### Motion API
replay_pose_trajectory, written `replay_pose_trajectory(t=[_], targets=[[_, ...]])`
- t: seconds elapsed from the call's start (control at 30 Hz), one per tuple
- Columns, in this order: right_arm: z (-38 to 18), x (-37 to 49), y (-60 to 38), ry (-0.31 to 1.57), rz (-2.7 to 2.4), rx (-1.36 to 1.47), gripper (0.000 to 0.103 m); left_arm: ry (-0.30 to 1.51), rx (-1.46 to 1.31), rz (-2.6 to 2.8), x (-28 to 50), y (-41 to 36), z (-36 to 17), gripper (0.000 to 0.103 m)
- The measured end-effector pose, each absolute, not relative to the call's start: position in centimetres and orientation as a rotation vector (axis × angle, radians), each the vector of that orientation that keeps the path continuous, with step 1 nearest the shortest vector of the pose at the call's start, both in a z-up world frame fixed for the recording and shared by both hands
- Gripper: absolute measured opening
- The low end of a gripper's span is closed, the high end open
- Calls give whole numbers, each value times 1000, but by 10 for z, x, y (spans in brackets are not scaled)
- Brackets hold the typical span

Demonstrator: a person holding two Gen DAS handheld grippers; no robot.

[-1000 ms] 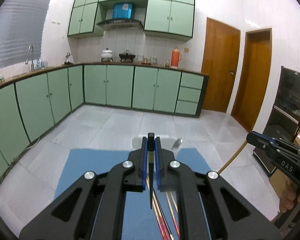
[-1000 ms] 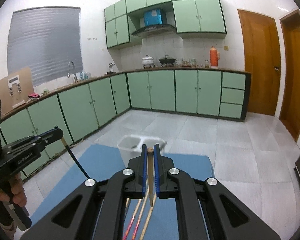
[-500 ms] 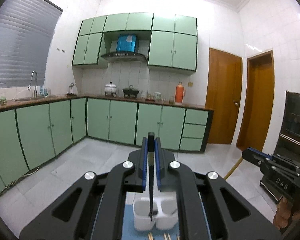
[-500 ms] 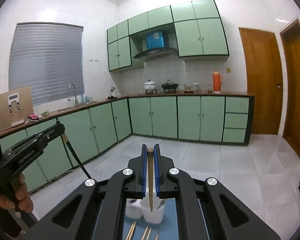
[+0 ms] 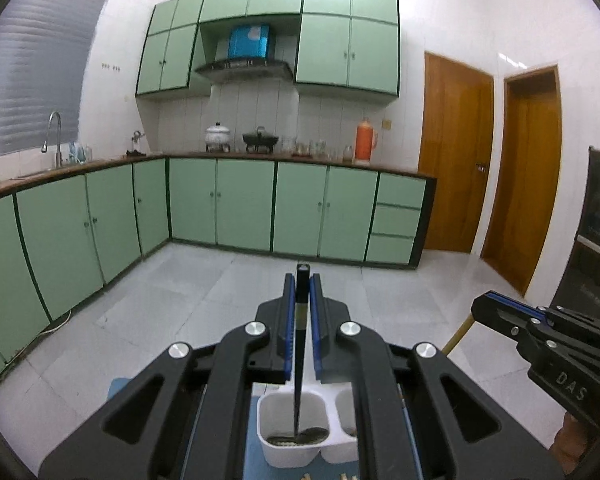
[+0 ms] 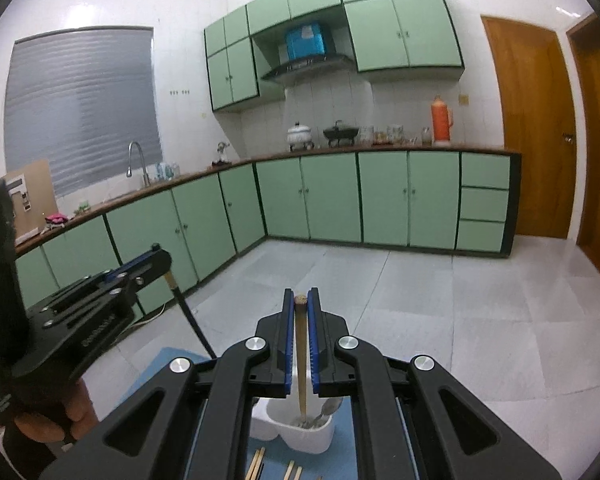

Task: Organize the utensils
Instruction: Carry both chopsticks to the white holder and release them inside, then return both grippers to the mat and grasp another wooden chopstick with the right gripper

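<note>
My left gripper (image 5: 302, 280) is shut on a black chopstick (image 5: 299, 360) that hangs tip-down into the left compartment of a white two-compartment holder (image 5: 296, 446). My right gripper (image 6: 301, 298) is shut on a tan wooden chopstick (image 6: 301, 364) whose tip hangs into the right compartment of the same holder (image 6: 308, 438), where a metal spoon (image 6: 328, 408) rests. The right gripper shows at the right of the left wrist view (image 5: 540, 332), the left gripper at the left of the right wrist view (image 6: 112, 284). The holder stands on a blue mat (image 6: 160, 364).
More chopsticks (image 6: 256, 462) lie on the mat in front of the holder. Green cabinets (image 5: 240, 204) line the far wall and left side, with a grey tiled floor (image 5: 204, 300) between. Wooden doors (image 5: 456, 156) stand at the right.
Both grippers lifted their chopsticks off the mat, tipped them upright and came over the holder. Now the tips hang into its compartments.
</note>
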State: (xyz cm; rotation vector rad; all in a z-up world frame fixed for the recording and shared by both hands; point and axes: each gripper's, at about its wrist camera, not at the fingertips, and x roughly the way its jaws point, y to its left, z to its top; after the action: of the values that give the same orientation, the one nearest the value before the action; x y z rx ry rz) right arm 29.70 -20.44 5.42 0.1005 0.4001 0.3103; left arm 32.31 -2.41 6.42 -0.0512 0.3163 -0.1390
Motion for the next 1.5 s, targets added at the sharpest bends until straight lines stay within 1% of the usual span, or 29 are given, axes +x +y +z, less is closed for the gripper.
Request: replay_pose_trajectory(t=[0.27,0.33,0.37,0.4,0.43,0.47,0.5,0.53,0.6,0.63,0.67,0.73,0.77,0.8,0.83,0.9,0.97,1.1,1.37,1.43,1.5], targets=[[28,300,-197,471,334,94,6,399,-52,-152,333,-14,35,6],[24,301,-196,487,340,89,7,415,-51,-156,334,-12,30,7],[23,302,-196,491,338,87,7,421,-47,-157,332,-11,28,10],[22,300,-197,493,334,88,9,423,-47,-160,330,-10,26,16],[21,300,-199,497,333,91,11,425,-47,-161,328,-9,26,26],[21,298,-200,496,328,96,18,421,-50,-161,324,-7,27,33],[22,294,-204,487,314,103,24,409,-52,-159,318,-5,28,44],[23,289,-208,476,303,111,27,397,-50,-156,312,-4,30,50],[27,277,-217,448,274,122,41,376,-53,-156,301,0,35,55],[28,270,-220,438,259,127,44,367,-57,-155,296,2,37,60],[29,262,-225,426,246,132,49,358,-58,-154,289,3,38,61],[30,246,-232,410,233,138,53,336,-58,-149,272,5,41,70],[29,234,-236,397,219,138,59,328,-55,-144,261,7,41,73],[28,226,-237,389,207,136,64,324,-51,-140,251,8,41,78],[24,213,-239,377,190,129,67,320,-51,-136,241,9,39,82],[16,191,-240,370,175,125,73,316,-59,-130,220,10,34,87],[5,169,-239,379,164,132,77,328,-58,-123,202,11,25,89],[-20,136,-233,419,153,133,82,377,-35,-106,168,13,-1,90],[-90,85,-214,577,144,129,82,530,27,-100,119,19,-62,92],[-106,77,-211,619,142,132,80,566,27,-98,111,24,-75,92],[-119,70,-209,647,136,121,76,599,36,-95,104,26,-88,91]])
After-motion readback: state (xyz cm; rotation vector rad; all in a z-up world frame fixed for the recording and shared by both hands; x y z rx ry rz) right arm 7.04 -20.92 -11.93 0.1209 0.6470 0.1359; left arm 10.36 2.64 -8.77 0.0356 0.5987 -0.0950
